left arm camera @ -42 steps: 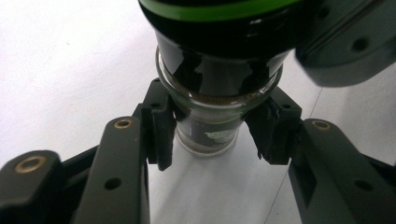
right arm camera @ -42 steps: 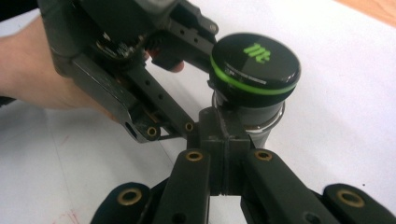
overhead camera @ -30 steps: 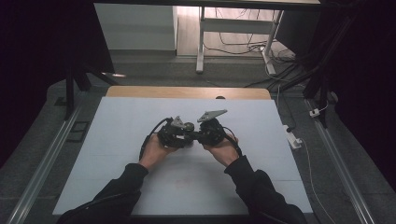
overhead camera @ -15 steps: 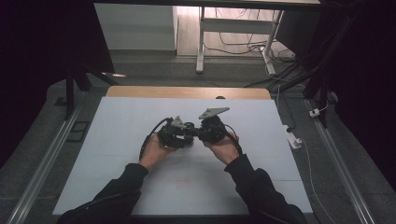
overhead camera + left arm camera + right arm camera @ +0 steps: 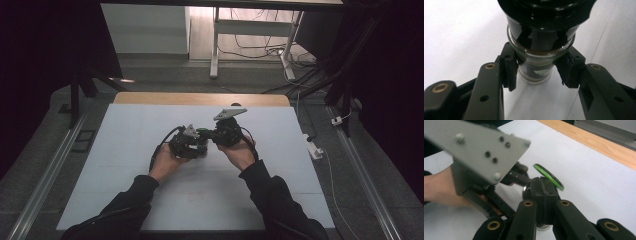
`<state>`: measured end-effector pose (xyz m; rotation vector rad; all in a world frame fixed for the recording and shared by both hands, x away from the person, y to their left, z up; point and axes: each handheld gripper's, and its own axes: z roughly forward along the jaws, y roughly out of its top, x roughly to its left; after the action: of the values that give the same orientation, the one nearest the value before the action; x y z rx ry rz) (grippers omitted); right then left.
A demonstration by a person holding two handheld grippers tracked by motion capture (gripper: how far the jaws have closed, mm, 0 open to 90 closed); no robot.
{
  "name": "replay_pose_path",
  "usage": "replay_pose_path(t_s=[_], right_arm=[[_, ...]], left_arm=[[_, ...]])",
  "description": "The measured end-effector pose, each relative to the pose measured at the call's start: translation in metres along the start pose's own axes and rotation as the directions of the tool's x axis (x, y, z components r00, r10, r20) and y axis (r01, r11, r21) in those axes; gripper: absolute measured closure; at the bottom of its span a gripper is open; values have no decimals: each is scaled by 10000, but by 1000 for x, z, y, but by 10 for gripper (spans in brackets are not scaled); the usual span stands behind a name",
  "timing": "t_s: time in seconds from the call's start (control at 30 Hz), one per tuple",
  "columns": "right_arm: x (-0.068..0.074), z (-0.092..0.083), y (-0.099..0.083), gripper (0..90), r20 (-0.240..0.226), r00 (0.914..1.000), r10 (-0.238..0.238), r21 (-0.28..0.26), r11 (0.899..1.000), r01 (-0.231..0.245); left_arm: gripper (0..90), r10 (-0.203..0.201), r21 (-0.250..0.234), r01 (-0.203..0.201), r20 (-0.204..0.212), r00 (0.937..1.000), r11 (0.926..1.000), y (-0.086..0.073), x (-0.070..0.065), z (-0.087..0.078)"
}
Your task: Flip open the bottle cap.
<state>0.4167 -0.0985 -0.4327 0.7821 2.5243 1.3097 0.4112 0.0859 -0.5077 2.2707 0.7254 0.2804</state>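
White table [image 5: 125,165], dim room. At its centre: left gripper [image 5: 537,72] clamps glass jar [image 5: 536,67]; right gripper [image 5: 544,202] closed, jaws together beside black-green lid [image 5: 549,176]. Lid looks on; unscrewing remains.

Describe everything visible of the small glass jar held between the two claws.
The jar is small, clear glass with a glossy black cap and a green rim at the cap's top. A brownish powder shows under the neck, and a dark label with a pale mark lower down. The left claw clamps its glass body from both sides. The right claw is closed at the cap end, pads together. It lies roughly level above the white table; whether it touches the table cannot be told.
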Motion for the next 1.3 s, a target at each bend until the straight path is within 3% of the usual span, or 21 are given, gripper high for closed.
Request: replay_pose_path(t_s=[0.3, 0.53, 0.83, 1.0, 1.2, 1.3], right_arm=[[-13, 6, 7, 900, 224, 9992, 323, -228, 9992, -318], [-20, 14, 5, 900, 416, 9979, 488, -32, 9988, -488], [-17, 14, 4, 900, 318, 9989, 347, 12, 9994, -348], [-14, 10, 3, 855, 306, 9991, 305, -21, 9995, -305], [-13, 1, 1, 769, 272, 9992, 307, -26, 9995, -306], [-12, -3, -1, 719, 285, 9988, 386, -4, 9993, -386]], left_arm=[[536, 84, 25, -84, -33, 10000, 10000, 0, -1, 0], [536, 66, -2, -66, 11, 10000, 10000, 0, 0, 0], [534, 19, -23, -18, 67, 10000, 10000, 0, 2, 0], [523, 140, 101, -141, 47, 9999, 9999, 2, 1, -1], [412, 65, -132, -64, 85, 9999, 9999, 5, 1, -12], [359, -248, -257, 257, 353, 9991, 9993, 5, 3, -17]])
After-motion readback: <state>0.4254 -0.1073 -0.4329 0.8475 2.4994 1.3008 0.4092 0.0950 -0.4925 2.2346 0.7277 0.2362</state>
